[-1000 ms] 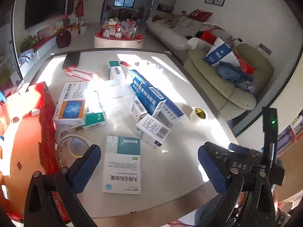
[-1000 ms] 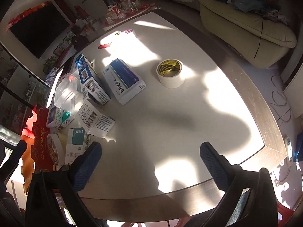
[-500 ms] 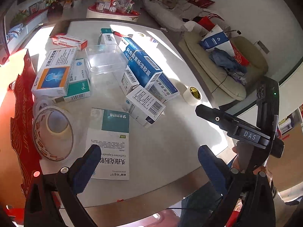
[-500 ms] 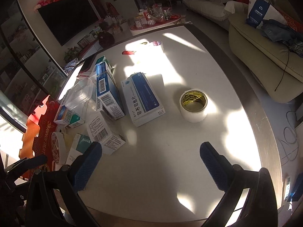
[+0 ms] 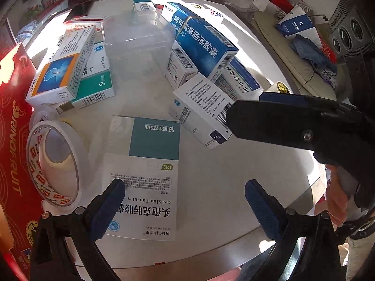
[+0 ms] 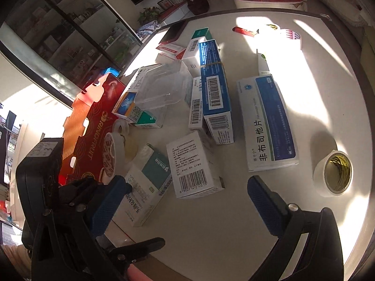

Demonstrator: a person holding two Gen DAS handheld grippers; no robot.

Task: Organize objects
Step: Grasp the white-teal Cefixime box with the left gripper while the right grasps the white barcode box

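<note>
Several medicine boxes lie on a white table [image 5: 211, 187]. A teal-and-white Cefixime box [image 5: 150, 164] lies flat in front of my open left gripper [image 5: 185, 208]; its left finger is over the box's near edge. A white barcode box [image 5: 199, 110] [image 6: 194, 164] lies beside it. A clear plastic container [image 5: 136, 39] [image 6: 164, 84] stands among the boxes. My open right gripper [image 6: 187, 201] hovers near the barcode box, empty; it shows in the left wrist view [image 5: 293, 121].
A red carton [image 5: 14, 128] [image 6: 89, 126] stands at the left. A tape roll [image 5: 56, 161] leans by it. Another tape roll [image 6: 335, 173] sits at the right. A large blue box [image 5: 201, 39] and a blue-white box [image 6: 267, 121] lie further back. A sofa [image 5: 293, 53] is beyond the table.
Both grippers have moved in lower and closer to the boxes. The right gripper swung left toward the barcode box. Both stay open.
</note>
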